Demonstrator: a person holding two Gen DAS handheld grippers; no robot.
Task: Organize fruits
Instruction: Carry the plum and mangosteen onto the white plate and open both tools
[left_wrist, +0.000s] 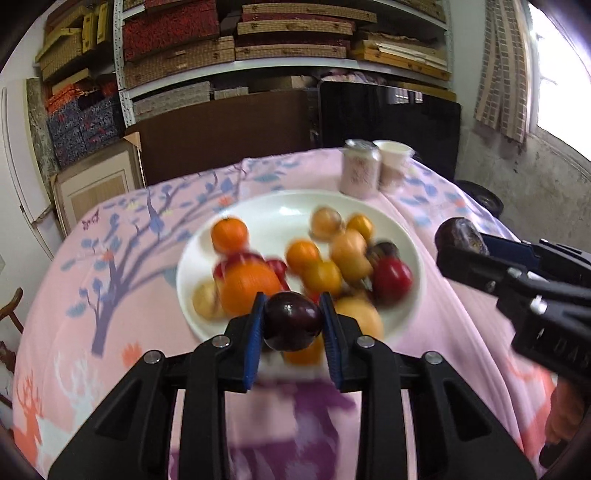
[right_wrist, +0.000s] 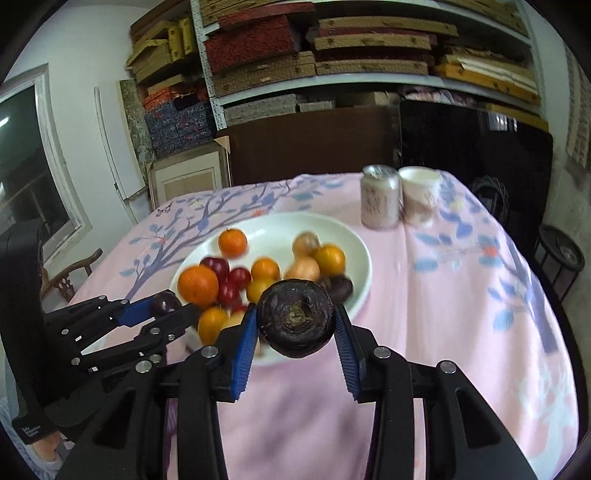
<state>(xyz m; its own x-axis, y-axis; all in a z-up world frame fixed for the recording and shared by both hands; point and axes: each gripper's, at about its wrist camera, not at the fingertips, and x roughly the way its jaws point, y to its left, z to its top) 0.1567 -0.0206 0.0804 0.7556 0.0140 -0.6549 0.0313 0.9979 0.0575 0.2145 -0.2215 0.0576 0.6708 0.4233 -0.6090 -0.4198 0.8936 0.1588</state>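
Note:
A white plate (left_wrist: 406, 240) (right_wrist: 354, 243) on the pink tablecloth holds several fruits: oranges (left_wrist: 229, 232) (right_wrist: 197, 284), red plums (left_wrist: 391, 280) (right_wrist: 238, 277) and yellow ones. My left gripper (left_wrist: 291, 317) (right_wrist: 168, 308) is shut on a small dark purple plum (left_wrist: 291, 321) (right_wrist: 166, 302), lifted above the plate's near rim. My right gripper (right_wrist: 295, 321) (left_wrist: 461, 243) is shut on a larger dark, wrinkled round fruit (right_wrist: 295, 317) (left_wrist: 460, 232), held above the plate's near right edge. The plate and fruit look blurred by motion.
A pink drink can (left_wrist: 360, 168) (right_wrist: 380, 201) and a paper cup (left_wrist: 393, 158) (right_wrist: 419, 197) stand at the table's far right. Behind the table are a brown board, a black panel (right_wrist: 472, 162) and shelves of woven boxes. A wooden chair (right_wrist: 74, 273) stands left.

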